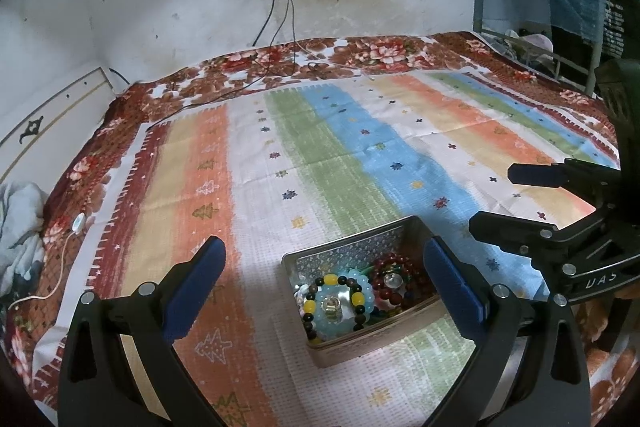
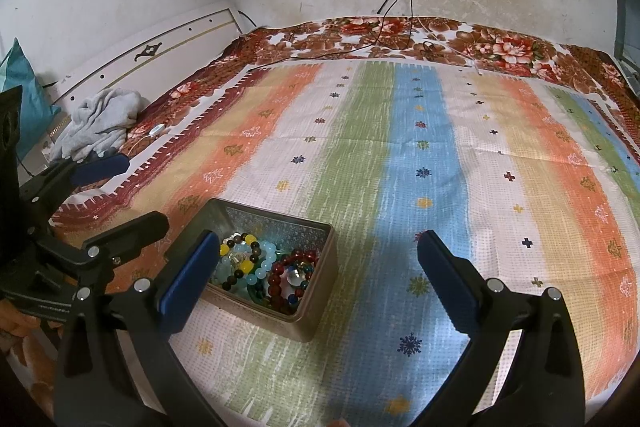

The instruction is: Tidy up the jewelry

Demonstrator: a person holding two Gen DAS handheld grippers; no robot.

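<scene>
we are holding the left gripper and the right gripper spread wide, both empty, above the striped cloth — the open rectangular metal tin of beaded bracelets is lying there, nearer the left gripper, its long axis running diagonally toward the far right.

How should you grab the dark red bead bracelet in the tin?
Probably from straight above: the tin has walls all round. Pinch the dark red bracelet across one side of its bead ring, one finger inside the loop, one outside. It lies flat at the tin's right end, beside the pale blue bracelet.
</scene>
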